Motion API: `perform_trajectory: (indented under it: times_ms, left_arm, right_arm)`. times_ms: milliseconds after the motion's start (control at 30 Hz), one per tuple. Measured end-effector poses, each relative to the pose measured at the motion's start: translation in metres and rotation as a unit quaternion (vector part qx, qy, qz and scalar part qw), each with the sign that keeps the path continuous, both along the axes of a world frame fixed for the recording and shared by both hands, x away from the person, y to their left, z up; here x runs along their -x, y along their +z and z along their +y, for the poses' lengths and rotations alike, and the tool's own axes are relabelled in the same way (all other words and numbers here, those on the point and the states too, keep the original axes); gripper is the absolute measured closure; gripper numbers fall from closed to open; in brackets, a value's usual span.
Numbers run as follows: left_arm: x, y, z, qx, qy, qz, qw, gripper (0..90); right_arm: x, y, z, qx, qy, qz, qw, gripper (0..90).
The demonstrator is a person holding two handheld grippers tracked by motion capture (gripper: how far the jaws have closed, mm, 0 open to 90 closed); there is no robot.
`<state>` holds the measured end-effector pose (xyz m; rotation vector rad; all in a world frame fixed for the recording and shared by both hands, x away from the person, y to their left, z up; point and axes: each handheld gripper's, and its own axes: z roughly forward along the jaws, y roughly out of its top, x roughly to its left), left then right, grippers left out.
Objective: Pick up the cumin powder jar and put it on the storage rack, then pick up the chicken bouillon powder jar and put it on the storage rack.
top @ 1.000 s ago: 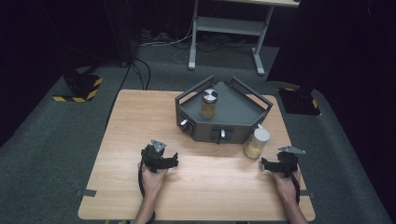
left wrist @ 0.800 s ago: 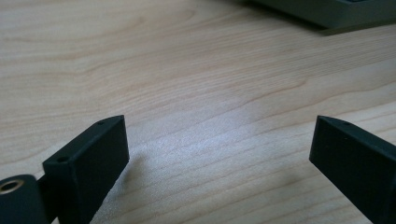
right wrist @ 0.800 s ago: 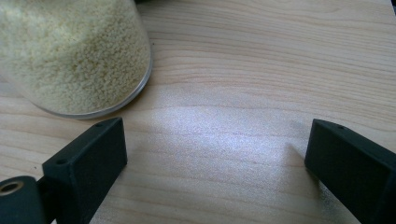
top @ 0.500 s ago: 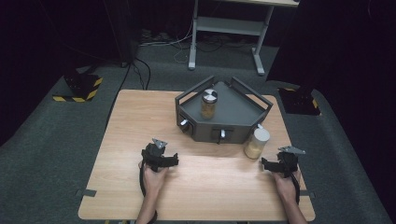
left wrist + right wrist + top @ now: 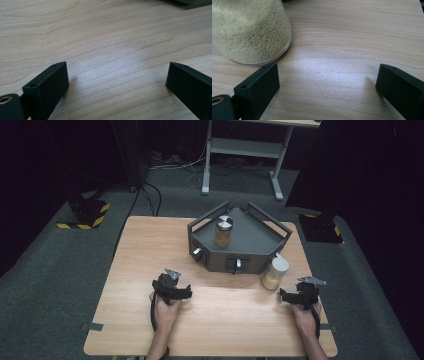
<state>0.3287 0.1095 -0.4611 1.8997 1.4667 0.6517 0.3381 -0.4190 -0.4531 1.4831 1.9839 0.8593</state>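
Grain jar (image 5: 275, 272) on surface (image 5: 150, 245), just ahead of right claw (image 5: 295, 296).
Jar upright, white lid, beside the front right corner of tray (image 5: 250, 237); second jar (image 5: 223, 231) stands inside tray. Right claw (image 5: 328, 80) wide, nothing between jaws, jar (image 5: 249, 30) near its one jaw, apart. Left claw (image 5: 172, 290) wide too, empty, over bare wood (image 5: 112, 50), well apart from both jars.

From the right gripper view, the jar (image 5: 249, 30) of pale grains is cut off at the top and left edges, lid unseen. In the high view, the knobs (image 5: 197, 252) on the tray front are too small to make out.
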Motion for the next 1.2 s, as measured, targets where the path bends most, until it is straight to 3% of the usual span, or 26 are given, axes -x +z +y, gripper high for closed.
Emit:
perform_trajectory:
  times_ms: [1200]
  left_arm:
    - [-0.0005, 0.0001, -0.0007, 0.0, 0.001, 0.001, 1.0, 3.7]
  right_arm:
    - [-0.0029, 0.0011, 0.0009, 0.002, 0.006, 0.006, 1.0, 0.2]
